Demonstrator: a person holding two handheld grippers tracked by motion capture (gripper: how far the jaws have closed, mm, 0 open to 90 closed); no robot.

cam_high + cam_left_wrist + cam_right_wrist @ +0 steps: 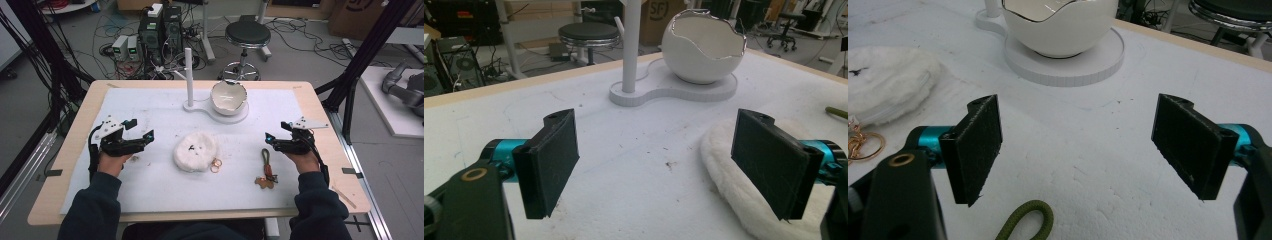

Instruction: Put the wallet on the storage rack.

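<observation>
White-padded desk (150, 190) with two handheld grippers.
Left gripper (143, 129) and right gripper (275, 131), both spread and holding nothing, flank a fluffy white pouch (195, 150).

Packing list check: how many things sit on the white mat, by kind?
Fluffy white pouch: 1
Gold rings beside it: 1 bunch
Olive cord keychain: 1
White stand with post: 1
Eggshell-shaped bowl on the stand: 1
Total: 5

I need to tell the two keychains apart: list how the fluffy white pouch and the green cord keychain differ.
The fluffy white pouch is round, broad and furry; the green cord keychain is thin, long and smooth. The pouch has gold rings at its edge; the cord ends in a small brown charm. The pouch lies mid-table, the cord nearer the right gripper. Both lie flat, untouched.
</observation>
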